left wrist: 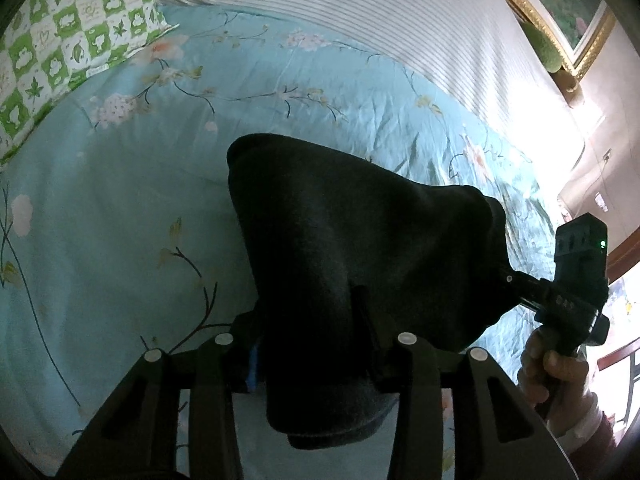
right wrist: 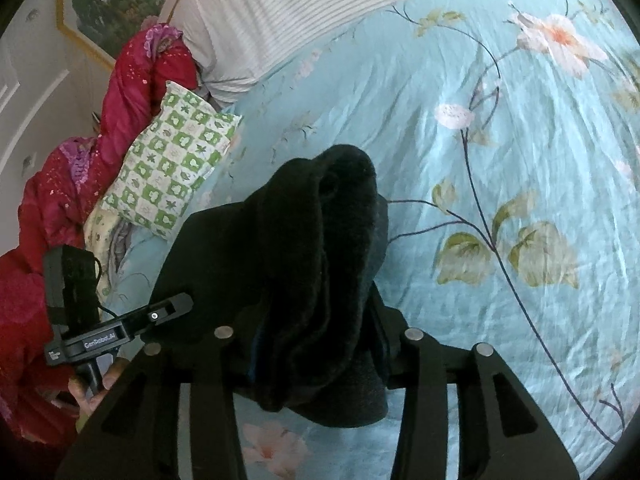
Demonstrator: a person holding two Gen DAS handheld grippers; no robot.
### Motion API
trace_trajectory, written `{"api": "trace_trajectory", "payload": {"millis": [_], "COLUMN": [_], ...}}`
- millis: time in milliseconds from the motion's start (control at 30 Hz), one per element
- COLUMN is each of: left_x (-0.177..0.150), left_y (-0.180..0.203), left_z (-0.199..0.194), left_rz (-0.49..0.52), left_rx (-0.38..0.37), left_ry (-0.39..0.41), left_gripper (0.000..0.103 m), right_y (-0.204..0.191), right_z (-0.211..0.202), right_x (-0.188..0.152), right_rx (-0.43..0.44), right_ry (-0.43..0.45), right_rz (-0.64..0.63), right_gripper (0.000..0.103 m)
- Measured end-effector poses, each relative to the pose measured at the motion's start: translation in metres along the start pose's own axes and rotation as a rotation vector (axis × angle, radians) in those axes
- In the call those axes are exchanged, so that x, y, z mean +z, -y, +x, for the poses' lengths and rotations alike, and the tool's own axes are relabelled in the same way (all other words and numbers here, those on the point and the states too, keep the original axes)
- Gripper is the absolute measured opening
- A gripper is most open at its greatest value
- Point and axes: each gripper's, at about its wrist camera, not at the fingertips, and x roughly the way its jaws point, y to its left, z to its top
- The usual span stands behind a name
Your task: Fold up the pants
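Both claws clamp the dark pants point(left wrist: 360, 248), left claw point(left wrist: 320, 344) and right claw point(right wrist: 320, 344), fabric hiding their fingertips above the floral bed point(right wrist: 500, 168); checkered pillow point(left wrist: 76, 36) lies beyond.

I see a big bed point(left wrist: 132, 208) with a light blue cover that has pink flowers, green leaves and thin dark twigs on it. A pillow point(left wrist: 60, 36) with green and white squares lies on the bed near its top end, next to a white striped blanket point(left wrist: 360, 20). In the right wrist view a red quilt point(right wrist: 132, 92) is bunched up along the far side of the bed, right by the pillow.
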Motion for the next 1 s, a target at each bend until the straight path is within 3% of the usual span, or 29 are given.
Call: {"api": "trace_trajectory", "payload": {"millis": [333, 500, 733, 1000], "left_x": [-0.006, -0.010, -0.022, -0.035], "left_y": [-0.010, -0.007, 0.007, 0.021], "left_z": [0.001, -0.006, -0.017, -0.032], "left_rz": [-0.022, -0.017, 0.017, 0.021], "left_rx": [0.029, 0.098, 0.205, 0.278], "left_ry": [0.006, 0.027, 0.061, 0.095], "left_gripper": [0.069, 0.081, 0.083, 0.083], "right_y": [0.008, 0.006, 0.000, -0.023], "right_z": [0.000, -0.008, -0.023, -0.039], "right_x": [-0.005, -0.007, -0.016, -0.027], "right_rx": [-0.013, -0.056, -0.148, -0.200], "right_ry": [0.022, 0.036, 0.081, 0.116], "right_rz": [-0.001, -0.004, -0.037, -0.111], "right_gripper": [0.066, 0.071, 0.080, 0.081]}}
